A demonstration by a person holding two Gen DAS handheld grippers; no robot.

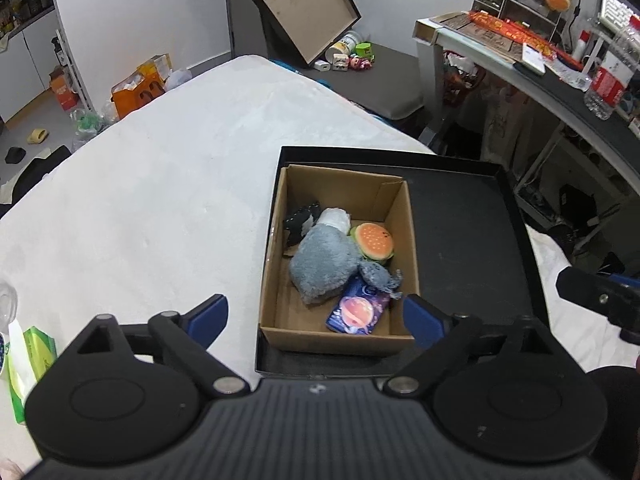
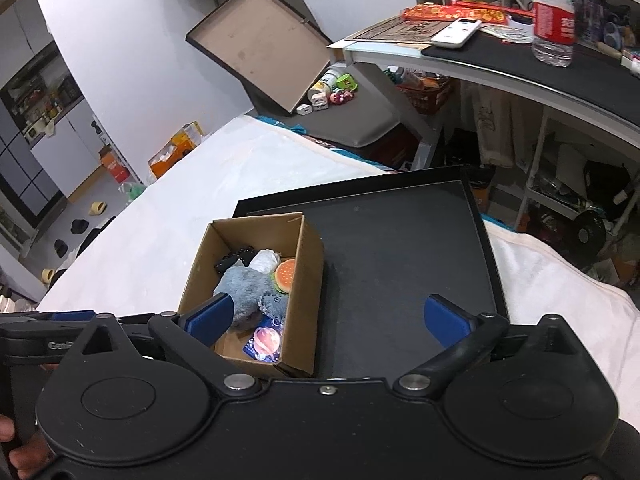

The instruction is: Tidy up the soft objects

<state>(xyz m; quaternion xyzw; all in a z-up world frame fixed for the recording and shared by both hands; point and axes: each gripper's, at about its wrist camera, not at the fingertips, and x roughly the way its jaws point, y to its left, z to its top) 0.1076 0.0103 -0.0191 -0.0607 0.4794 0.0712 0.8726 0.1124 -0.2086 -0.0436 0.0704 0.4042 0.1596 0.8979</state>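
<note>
Toys (image 1: 324, 264) in cardboard box (image 1: 276, 312) ahead | both grippers' jaws spread, empty

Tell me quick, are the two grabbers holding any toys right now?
Left gripper: open, holding nothing, above the cardboard box.
Right gripper: open, holding nothing, above the black tray.

Toys (image 1: 324, 260) in box (image 1: 344, 338), on tray (image 1: 472, 240)

Grey plush (image 1: 322, 264) hides most of the black toy (image 1: 299, 222); purple packet (image 2: 264, 342) partly hidden.
</note>
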